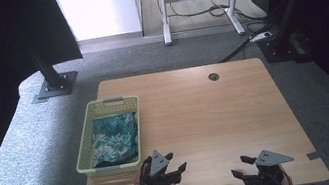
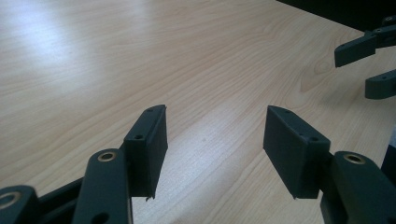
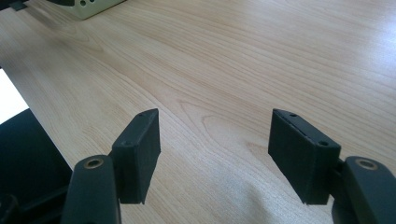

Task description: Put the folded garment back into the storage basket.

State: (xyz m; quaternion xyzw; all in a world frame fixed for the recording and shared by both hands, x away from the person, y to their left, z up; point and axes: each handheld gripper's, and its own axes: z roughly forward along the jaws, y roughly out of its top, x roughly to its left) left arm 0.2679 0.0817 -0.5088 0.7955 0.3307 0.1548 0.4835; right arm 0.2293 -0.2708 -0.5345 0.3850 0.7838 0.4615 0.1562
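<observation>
Our left gripper (image 1: 179, 168) has its jaws wide apart with nothing between them, and our right gripper (image 1: 240, 167) is the same: open and holding nothing. Both sit low over the near edge of the wooden table (image 1: 206, 111). The left gripper is just beside the near end of the pale green basket (image 1: 84, 159), and the right gripper is well apart from the basket, off to its right. Inside the basket lies a blue and white flowery cloth (image 1: 112, 139), all bunched up. The table past the basket is bare wood. We think we are just getting ready, with no cloth picked up yet. Next, we likely need to swing the left gripper over the basket, dip in, and pinch the cloth.
</observation>
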